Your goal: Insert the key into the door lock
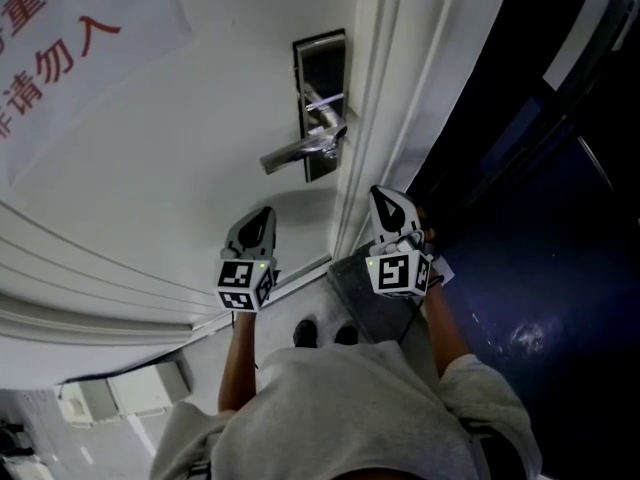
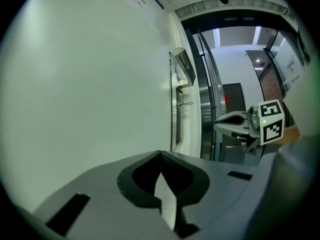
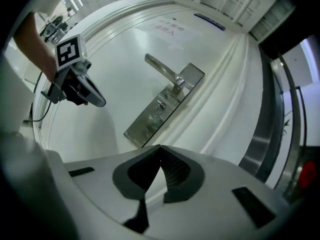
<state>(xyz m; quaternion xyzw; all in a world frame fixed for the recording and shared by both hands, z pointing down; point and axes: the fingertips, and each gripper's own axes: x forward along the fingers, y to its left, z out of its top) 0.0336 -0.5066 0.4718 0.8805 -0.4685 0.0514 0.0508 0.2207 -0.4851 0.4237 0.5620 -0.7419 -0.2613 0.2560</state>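
Observation:
A silver lock plate [image 1: 320, 68] with a lever handle [image 1: 293, 152] sits on the white door [image 1: 170, 168]. In the right gripper view a small key [image 3: 160, 105] sticks out of the plate [image 3: 145, 128] below the handle [image 3: 162, 69]. The left gripper view shows the same key [image 2: 186, 102] jutting from the door's face. My left gripper [image 1: 265, 212] is shut with nothing in it and hangs below the handle. My right gripper [image 1: 381, 191] is also shut with nothing in it, beside the door's edge. Each gripper appears in the other's view: the left gripper [image 3: 98, 102], the right gripper [image 2: 218, 127].
A notice with red characters [image 1: 60, 38] hangs on the door at upper left. The door frame [image 1: 385, 88] runs along the lock's right side, with a dark shiny floor [image 1: 540, 228] beyond it. The person's shoes [image 1: 320, 334] stand below the grippers.

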